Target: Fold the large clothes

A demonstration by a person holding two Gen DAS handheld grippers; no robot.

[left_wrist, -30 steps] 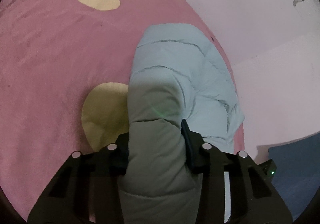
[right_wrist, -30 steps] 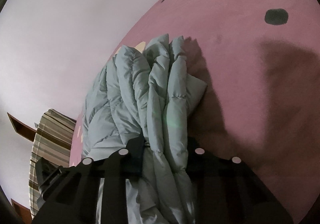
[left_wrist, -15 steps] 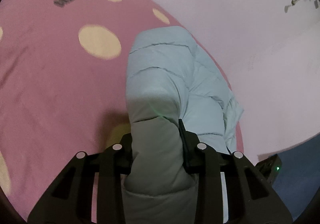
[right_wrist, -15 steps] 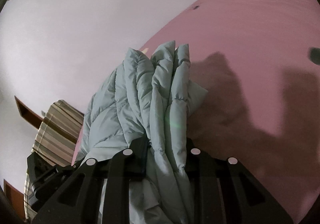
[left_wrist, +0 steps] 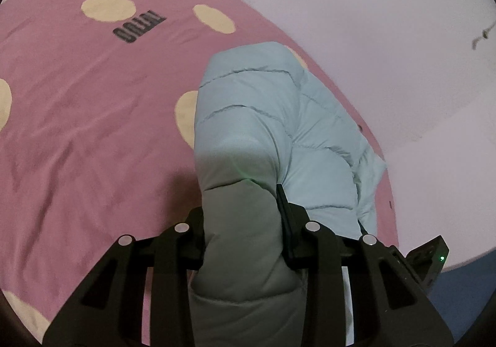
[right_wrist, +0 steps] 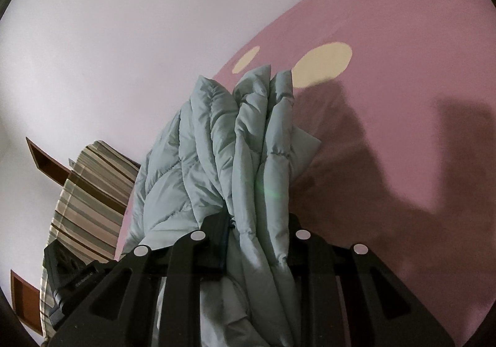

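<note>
Pale-blue quilted jacket (left_wrist: pixel 248 136) clamped in both hand-held grippers, fingertips buried in padding.

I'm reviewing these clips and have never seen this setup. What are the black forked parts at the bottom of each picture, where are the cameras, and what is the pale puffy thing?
No robot here: a person holds a two-finger gripper in each hand, each with a fisheye camera looking along its fingers. One picture comes from the left gripper, the other from the right gripper. Both are shut on a pale blue quilted jacket, bunched in thick folds in the right view. Below lies a pink sheet with cream dots. A striped cushion shows at the left of the right view.
</note>
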